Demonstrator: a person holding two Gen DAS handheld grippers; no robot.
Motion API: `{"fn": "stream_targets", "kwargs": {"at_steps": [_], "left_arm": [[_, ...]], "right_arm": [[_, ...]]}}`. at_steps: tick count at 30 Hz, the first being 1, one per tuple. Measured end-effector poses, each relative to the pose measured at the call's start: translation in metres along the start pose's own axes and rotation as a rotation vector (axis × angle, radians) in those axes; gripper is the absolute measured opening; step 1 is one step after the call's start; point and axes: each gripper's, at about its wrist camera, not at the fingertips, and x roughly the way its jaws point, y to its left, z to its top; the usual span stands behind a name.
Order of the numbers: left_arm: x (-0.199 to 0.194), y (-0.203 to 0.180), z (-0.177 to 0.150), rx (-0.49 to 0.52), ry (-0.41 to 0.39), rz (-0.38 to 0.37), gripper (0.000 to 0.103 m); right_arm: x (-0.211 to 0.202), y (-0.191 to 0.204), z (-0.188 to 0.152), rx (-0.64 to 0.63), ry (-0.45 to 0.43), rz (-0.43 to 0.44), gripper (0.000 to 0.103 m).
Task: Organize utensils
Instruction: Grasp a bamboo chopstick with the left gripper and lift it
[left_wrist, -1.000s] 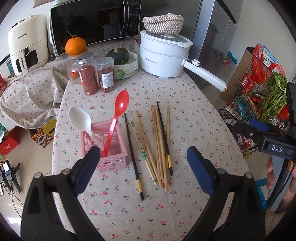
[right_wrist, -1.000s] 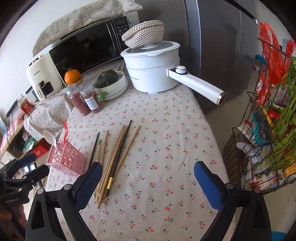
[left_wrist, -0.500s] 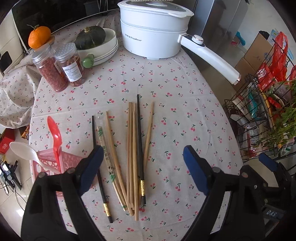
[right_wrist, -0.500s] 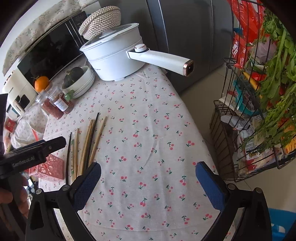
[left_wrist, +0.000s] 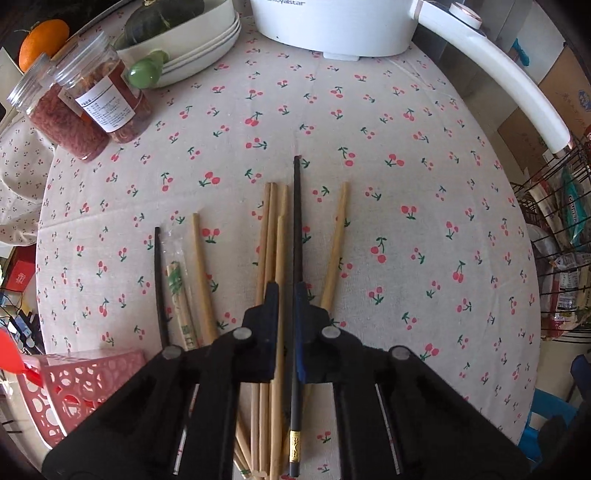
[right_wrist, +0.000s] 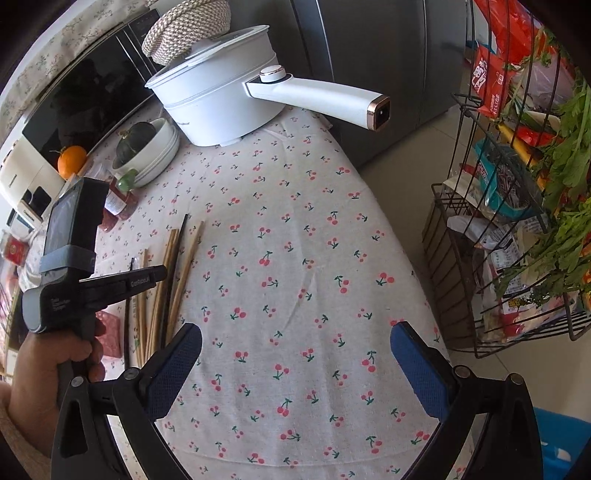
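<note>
Claw L (left_wrist: 286, 291) is clenched on a black chopstick (left_wrist: 296, 221) w/ gold band near its butt end, pads also nipping a tan bamboo stick beside it. Bamboo chopsticks (left_wrist: 271, 236) lie in a loose fan on the cherry-print counter (left_wrist: 406, 184), one wrapped pair (left_wrist: 176, 284) and a second black stick (left_wrist: 158, 266) off to the left. Pink basket (left_wrist: 85, 384) sits at lower left, cut off by frame edge; red spoon (left_wrist: 11, 350) barely visible. Claw R (right_wrist: 295, 354) hangs wide open over bare cloth, holding nothing. Sticks' lower ends hidden under claw L body.
</note>
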Motion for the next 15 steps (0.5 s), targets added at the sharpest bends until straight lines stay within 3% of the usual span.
{"fn": "stream_targets", "kwargs": {"at_steps": [12,15], "left_arm": [[0.013,-0.004,0.007,0.052,0.04,0.079,0.008],[0.012,0.0,0.012,0.006,0.024,0.061,0.008]], "right_arm": [[0.011,-0.004,0.005,0.012,0.024,-0.006,0.103],[0.012,-0.004,0.004,0.012,0.029,-0.004,0.103]]}}
